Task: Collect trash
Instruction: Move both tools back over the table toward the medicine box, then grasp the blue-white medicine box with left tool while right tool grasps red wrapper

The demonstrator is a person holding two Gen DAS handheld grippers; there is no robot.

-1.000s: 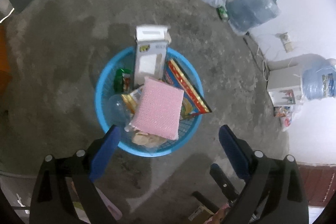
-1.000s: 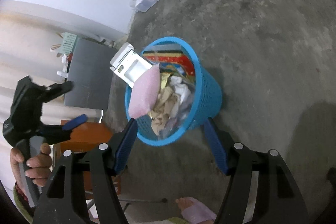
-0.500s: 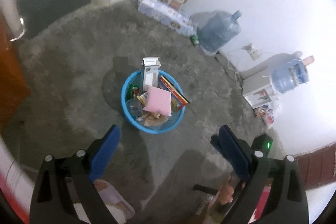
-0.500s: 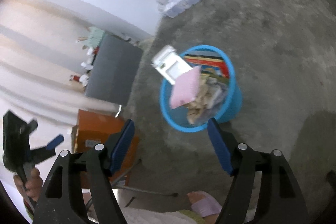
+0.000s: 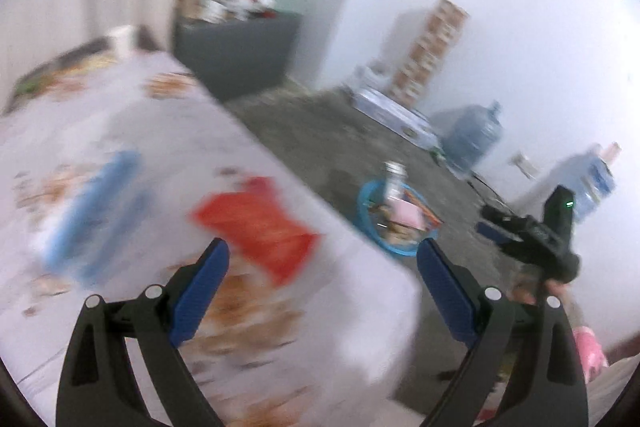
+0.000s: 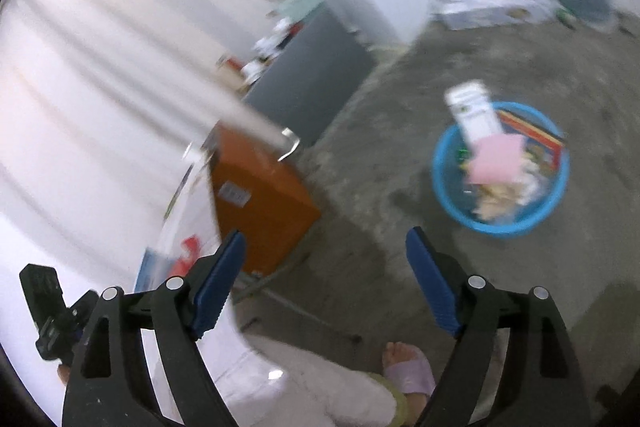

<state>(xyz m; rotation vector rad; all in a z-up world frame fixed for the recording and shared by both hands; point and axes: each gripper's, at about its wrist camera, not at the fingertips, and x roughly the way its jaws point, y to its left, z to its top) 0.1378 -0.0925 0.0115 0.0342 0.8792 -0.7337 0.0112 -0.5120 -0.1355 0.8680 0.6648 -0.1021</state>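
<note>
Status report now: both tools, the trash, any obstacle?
Left tool open, empty, above table. Right tool open, empty, jaws just widened. Blue basket full, on floor. Red wrapper uncollected on table.

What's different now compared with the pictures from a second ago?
Both grippers have lifted away from the blue basket, which now looks far off. The left gripper has swung over a table with a red packet. The right gripper has just been opening, nothing between its jaws. The basket's trash looks unchanged.

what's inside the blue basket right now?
The blue basket holds a white carton sticking up, a pink sponge on top, a red box and crumpled paper. Anything beneath is covered.
</note>
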